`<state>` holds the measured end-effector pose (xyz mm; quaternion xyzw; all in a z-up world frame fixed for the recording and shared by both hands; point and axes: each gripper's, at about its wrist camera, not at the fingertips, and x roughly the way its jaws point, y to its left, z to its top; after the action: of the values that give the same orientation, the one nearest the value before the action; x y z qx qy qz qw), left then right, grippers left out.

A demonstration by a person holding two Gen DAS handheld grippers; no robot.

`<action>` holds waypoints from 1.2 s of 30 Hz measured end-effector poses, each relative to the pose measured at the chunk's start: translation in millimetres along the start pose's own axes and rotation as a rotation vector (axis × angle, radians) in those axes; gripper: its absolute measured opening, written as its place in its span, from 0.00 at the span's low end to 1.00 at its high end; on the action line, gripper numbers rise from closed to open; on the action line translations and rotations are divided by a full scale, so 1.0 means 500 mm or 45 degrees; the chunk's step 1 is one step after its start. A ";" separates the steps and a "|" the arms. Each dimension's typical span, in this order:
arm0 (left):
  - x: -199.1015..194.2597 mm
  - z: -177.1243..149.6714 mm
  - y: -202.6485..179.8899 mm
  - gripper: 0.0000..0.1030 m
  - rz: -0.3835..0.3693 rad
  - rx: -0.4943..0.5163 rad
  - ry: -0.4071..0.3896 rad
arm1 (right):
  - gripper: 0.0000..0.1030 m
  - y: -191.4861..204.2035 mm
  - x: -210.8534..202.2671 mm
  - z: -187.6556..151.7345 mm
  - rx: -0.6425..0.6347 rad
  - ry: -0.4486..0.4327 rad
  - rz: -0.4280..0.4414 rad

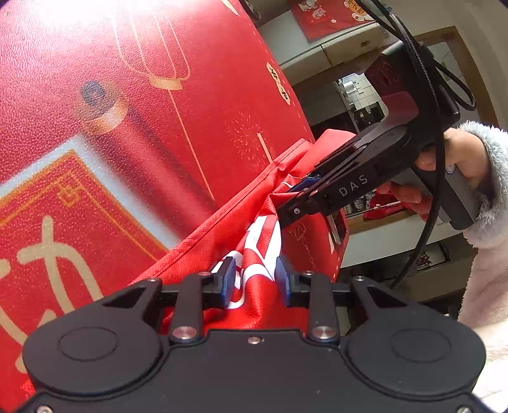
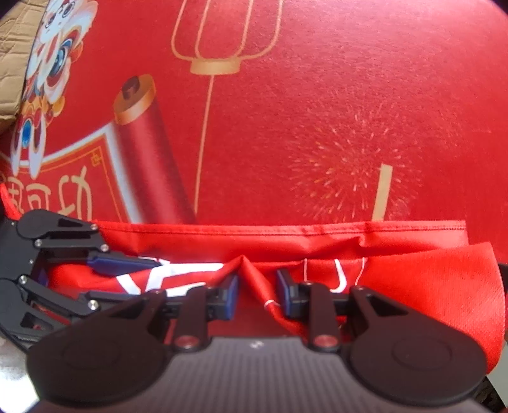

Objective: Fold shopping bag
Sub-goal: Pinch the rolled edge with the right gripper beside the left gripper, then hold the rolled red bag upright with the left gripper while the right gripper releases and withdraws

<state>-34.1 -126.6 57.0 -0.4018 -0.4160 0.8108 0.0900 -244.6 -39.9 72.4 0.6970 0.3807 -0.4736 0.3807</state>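
A red fabric shopping bag (image 1: 222, 228) with white print lies crumpled on a red printed table mat (image 1: 158, 111). My left gripper (image 1: 255, 282) holds a bunched fold of it between its blue pads. Ahead to the right, my right gripper (image 1: 292, 197) pinches the bag's far end. A hand (image 1: 457, 152) in a fluffy sleeve holds that gripper. In the right wrist view the bag (image 2: 428, 286) stretches across below its stitched hem. There my right gripper (image 2: 257, 294) is shut around a raised ridge of fabric. My left gripper (image 2: 139, 279) grips the bag's left end from the side.
The mat (image 2: 317, 111) shows gold lanterns, fireworks, a scroll and a cartoon lion. Brown cardboard (image 2: 12, 63) lies past its upper left corner. Beyond the table edge are pale counters (image 1: 349, 50), a hanging red cloth (image 1: 327, 16) and a doorway.
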 end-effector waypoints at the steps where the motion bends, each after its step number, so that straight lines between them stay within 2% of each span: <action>1: -0.006 -0.005 -0.019 0.32 0.046 0.068 -0.017 | 0.25 -0.001 0.001 -0.003 -0.020 -0.002 0.000; 5: -0.037 -0.040 -0.105 0.33 0.220 0.339 -0.077 | 0.24 0.009 0.001 -0.015 -0.121 -0.022 -0.030; 13: -0.037 -0.104 -0.206 0.35 0.485 0.644 -0.211 | 0.24 -0.008 0.004 -0.043 -0.187 -0.059 0.004; 15: -0.046 -0.120 -0.223 0.31 0.512 0.710 -0.269 | 0.24 -0.011 0.005 -0.049 -0.204 -0.061 0.004; 18: -0.052 -0.137 -0.254 0.31 0.512 0.773 -0.308 | 0.24 -0.013 0.008 -0.056 -0.212 -0.063 0.008; 20: -0.042 -0.146 -0.267 0.31 0.471 0.784 -0.304 | 0.24 -0.014 0.011 -0.060 -0.213 -0.062 0.014; 24: 0.012 -0.164 -0.247 0.31 0.409 0.728 -0.294 | 0.24 -0.030 0.008 -0.069 -0.221 -0.062 0.025; 27: 0.035 -0.171 -0.227 0.28 0.442 0.697 -0.304 | 0.24 -0.036 0.003 -0.065 -0.217 -0.070 0.036; 29: 0.039 -0.171 -0.221 0.19 0.468 0.694 -0.333 | 0.24 -0.041 -0.002 -0.066 -0.218 -0.073 0.035; 32: 0.030 -0.168 -0.220 0.21 0.470 0.693 -0.400 | 0.24 -0.042 -0.008 -0.066 -0.222 -0.069 0.030; 36: 0.031 -0.170 -0.211 0.20 0.548 0.741 -0.419 | 0.24 -0.020 -0.024 -0.046 -0.223 -0.061 0.026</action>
<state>-2.4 -0.6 98.5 -0.3023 -0.0842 0.9487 -0.0396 -248.3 -17.3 88.1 0.6534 0.4045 -0.4512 0.4538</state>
